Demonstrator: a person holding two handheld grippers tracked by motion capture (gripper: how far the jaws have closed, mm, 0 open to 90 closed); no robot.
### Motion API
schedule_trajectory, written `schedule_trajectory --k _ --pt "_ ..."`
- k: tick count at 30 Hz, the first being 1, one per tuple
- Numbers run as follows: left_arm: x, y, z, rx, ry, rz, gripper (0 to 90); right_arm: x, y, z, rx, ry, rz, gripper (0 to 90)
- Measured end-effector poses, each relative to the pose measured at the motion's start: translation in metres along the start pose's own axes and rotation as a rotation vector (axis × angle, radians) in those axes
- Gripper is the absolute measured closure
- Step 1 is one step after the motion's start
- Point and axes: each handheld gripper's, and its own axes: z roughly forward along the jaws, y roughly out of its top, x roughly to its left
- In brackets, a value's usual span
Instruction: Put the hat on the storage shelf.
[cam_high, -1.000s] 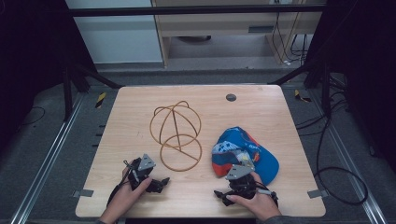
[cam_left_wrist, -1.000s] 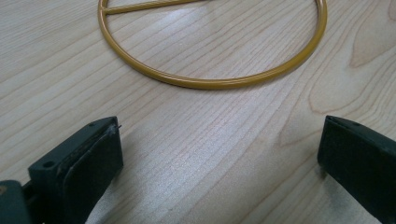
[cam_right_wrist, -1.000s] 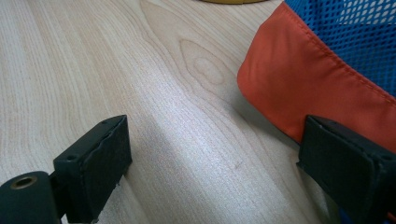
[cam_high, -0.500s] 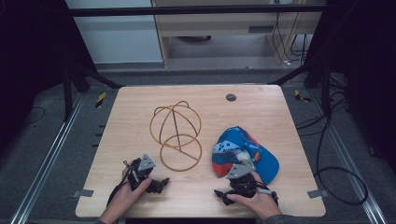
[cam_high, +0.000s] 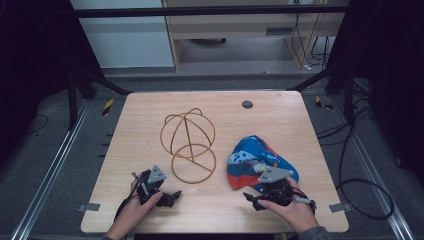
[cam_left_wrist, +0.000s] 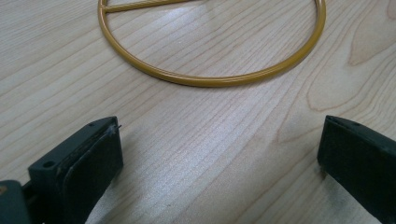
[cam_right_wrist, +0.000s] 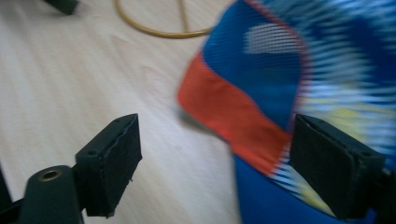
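Nothing is gripped yet: both the left hand-held gripper (cam_high: 172, 196) and the right hand-held gripper (cam_high: 250, 199) are spread; the cap (cam_high: 255, 160) lies untouched beside the wire stand (cam_high: 189, 146).

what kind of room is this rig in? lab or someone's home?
Most likely a lab or recording workspace, not a home. The light wooden table stands alone inside a dark metal frame, loose black cables trail on the grey floor, and black-and-yellow tape marks lie beside it.
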Motion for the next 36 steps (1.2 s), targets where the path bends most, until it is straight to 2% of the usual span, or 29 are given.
schedule_trajectory --k 1,3,6,7,11,16,20,24,33,36 --pt "0.000 0.000 0.000 0.000 0.000 0.000 0.0 -0.007 0.001 -0.006 0.016 -0.026 0.004 18.4" --pt "0.000 0.000 0.000 0.000 -0.001 0.000 0.0 -0.016 0.004 -0.014 0.024 -0.044 0.011 19.7" --pt "0.000 0.000 0.000 0.000 0.000 0.000 0.0 -0.026 0.009 -0.023 0.070 -0.086 0.001 20.8" --pt "0.000 0.000 0.000 0.000 0.000 0.000 0.0 -0.026 0.009 -0.023 0.070 -0.086 0.001 20.8" --pt "0.000 0.000 0.000 0.001 0.000 0.001 0.0 -0.045 0.017 -0.035 0.156 -0.119 0.002 19.6" --pt "0.000 0.000 0.000 0.001 -0.001 0.002 0.0 -0.060 0.024 -0.039 0.221 -0.134 0.016 19.6" --pt "0.000 0.000 0.000 0.001 -0.001 0.003 0.0 -0.068 0.032 -0.039 0.262 -0.118 0.024 19.0" --pt "0.000 0.000 0.000 0.001 -0.002 0.003 0.0 -0.073 0.040 -0.036 0.284 -0.098 0.018 22.2" --pt "0.001 0.000 0.000 0.001 -0.002 0.004 0.0 -0.079 0.055 -0.029 0.341 -0.048 0.012 28.8" --pt "0.001 0.000 0.000 0.001 -0.003 0.004 0.0 -0.081 0.061 -0.024 0.340 -0.030 0.019 30.1"
